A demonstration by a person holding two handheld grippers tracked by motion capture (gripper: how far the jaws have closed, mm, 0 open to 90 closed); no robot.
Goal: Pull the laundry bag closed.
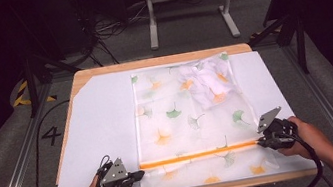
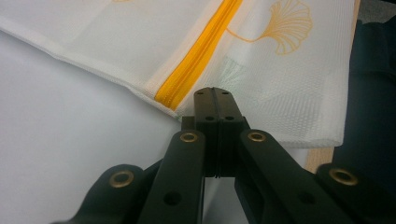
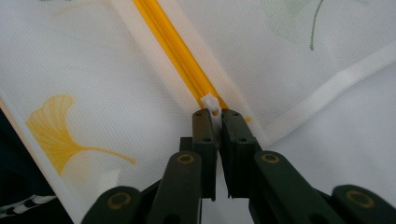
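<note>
A white mesh bag (image 1: 178, 117) printed with green and orange ginkgo leaves lies flat on the table, and an orange zipper (image 1: 199, 154) runs across its near end. My left gripper (image 1: 139, 175) is at the zipper's left end. In the left gripper view its jaws (image 2: 214, 92) are pressed together on the bag's edge (image 2: 261, 107), beside the zipper (image 2: 196, 56). My right gripper (image 1: 262, 142) is at the zipper's right end, shut on the small white zipper pull (image 3: 211, 102). A crumpled white cloth (image 1: 203, 85) shows through the mesh at the bag's far right.
The bag rests on a white sheet (image 1: 105, 133) that covers a wooden table (image 1: 100, 71). A metal frame rail (image 1: 18, 162) runs along each side of the table. A grey stand (image 1: 188, 4) and some cables are on the floor beyond the far edge.
</note>
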